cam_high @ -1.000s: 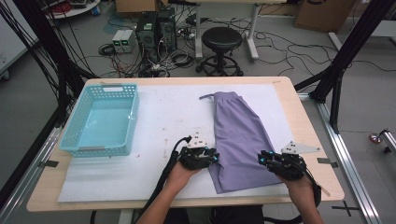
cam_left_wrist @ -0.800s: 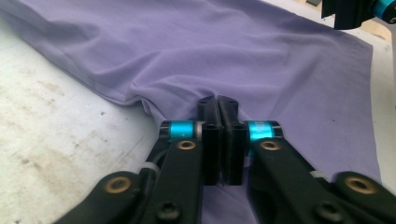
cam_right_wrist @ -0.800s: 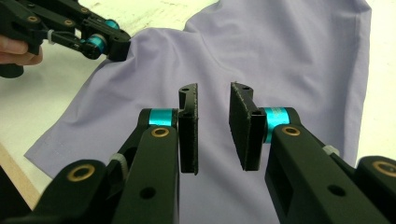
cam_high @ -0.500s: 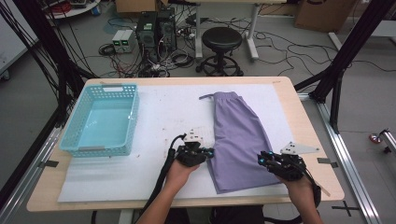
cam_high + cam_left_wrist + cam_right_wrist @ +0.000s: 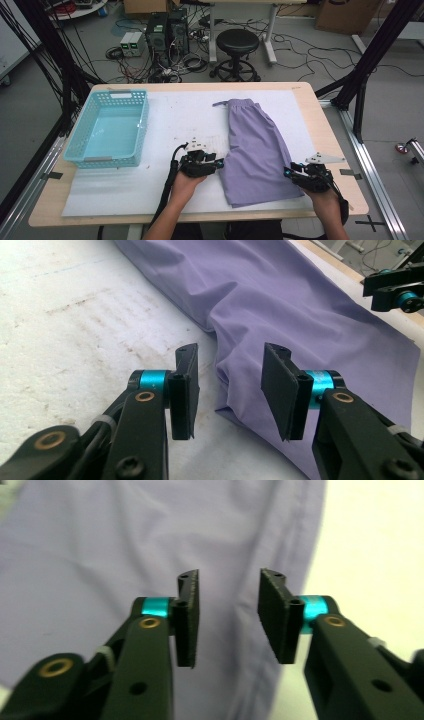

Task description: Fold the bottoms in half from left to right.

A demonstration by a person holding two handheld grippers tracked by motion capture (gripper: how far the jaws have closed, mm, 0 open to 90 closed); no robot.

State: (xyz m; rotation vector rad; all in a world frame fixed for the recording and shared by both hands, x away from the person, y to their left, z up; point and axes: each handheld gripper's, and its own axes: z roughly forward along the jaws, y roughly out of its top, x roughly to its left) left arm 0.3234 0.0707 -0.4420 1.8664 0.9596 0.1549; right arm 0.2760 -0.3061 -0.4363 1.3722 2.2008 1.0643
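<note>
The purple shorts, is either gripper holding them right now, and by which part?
Neither. The left gripper and right gripper have just been opening; both stand open over the purple shorts, pads pressing on nothing.

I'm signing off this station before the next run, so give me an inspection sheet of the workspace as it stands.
Surface: wooden table under a white mat with dark scuff marks.
Job's things: purple shorts lying flat, waistband at the far end.
Clutter: empty turquoise basket at the left of the mat.
Grippers: left gripper jaws have just been opening, the shorts' edge between them, unpinched; right gripper jaws likewise just opening, over the shorts' other edge.
Cables: a black cable trails from the left gripper.
Surroundings: stool, computer towers, loose floor cables.
</note>
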